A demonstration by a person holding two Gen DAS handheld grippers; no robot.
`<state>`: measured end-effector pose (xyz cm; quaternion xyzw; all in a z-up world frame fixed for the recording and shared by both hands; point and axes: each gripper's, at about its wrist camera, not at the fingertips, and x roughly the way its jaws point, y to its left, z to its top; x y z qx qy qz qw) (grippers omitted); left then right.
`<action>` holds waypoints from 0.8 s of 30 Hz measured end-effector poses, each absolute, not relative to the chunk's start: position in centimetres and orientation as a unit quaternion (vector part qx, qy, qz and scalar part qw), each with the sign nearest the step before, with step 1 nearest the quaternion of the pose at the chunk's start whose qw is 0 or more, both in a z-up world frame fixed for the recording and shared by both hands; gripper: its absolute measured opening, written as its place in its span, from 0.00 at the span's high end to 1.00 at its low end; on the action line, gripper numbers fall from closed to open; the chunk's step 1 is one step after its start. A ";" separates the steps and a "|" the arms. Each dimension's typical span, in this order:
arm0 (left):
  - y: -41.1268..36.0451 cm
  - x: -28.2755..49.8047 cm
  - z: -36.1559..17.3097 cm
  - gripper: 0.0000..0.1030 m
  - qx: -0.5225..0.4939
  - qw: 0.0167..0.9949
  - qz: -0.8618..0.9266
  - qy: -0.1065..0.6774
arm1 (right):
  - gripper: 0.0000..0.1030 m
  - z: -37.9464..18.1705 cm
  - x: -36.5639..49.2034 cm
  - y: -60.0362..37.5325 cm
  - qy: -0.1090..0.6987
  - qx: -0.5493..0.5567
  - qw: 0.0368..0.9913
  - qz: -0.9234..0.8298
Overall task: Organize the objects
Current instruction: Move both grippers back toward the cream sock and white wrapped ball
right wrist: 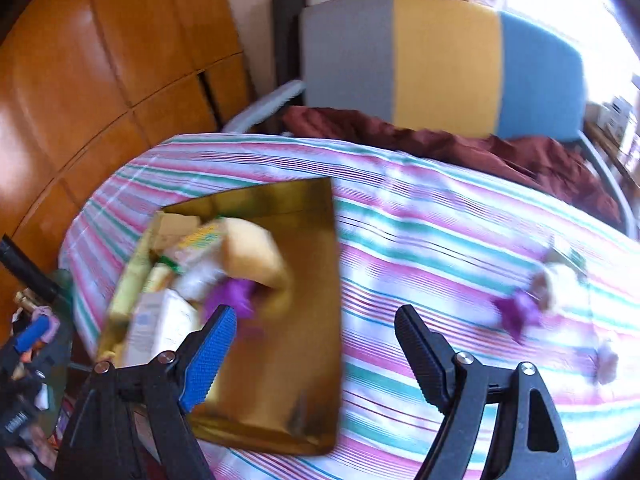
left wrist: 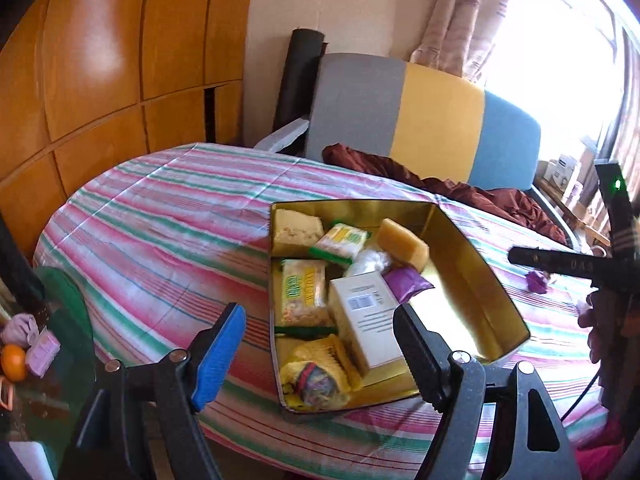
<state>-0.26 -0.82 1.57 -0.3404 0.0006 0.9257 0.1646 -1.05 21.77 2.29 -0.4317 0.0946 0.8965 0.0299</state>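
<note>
Pretty clearly someone's home, a lived-in dining or living room. Beyond the fingers there's a round worktop (left wrist: 152, 216) under a pink, green and white striped cloth, a chair (left wrist: 420, 112) with a grey, yellow and blue back and a maroon cloth (left wrist: 460, 192) dumped on its seat. Glossy wooden cabinet panels (left wrist: 104, 60) stand behind to the left, and patterned curtains (left wrist: 460, 12) hang by a bright window (left wrist: 560, 60) to the right.

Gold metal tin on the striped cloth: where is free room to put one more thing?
Inside the gold metal tin, the bare floor along the right wall, beside the white box, is free. Its left half is crowded with snack packets. The striped tablecloth left of the tin is bare too.
</note>
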 end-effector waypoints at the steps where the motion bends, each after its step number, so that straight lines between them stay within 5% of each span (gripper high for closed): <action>1: -0.5 -0.1 1.8 0.25 -0.337 0.170 0.926 0.004 | 0.20 2.1 -0.4 22.9 0.099 -0.433 0.041 0.895; 16: 6.1 1.3 3.4 0.25 -0.322 0.244 0.913 0.064 | 0.20 1.2 7.8 41.1 0.195 -0.405 0.240 0.860; 24: 12.7 1.8 4.0 0.24 -0.318 0.301 0.893 0.100 | 0.19 -1.6 14.5 50.3 0.371 -0.346 0.348 0.788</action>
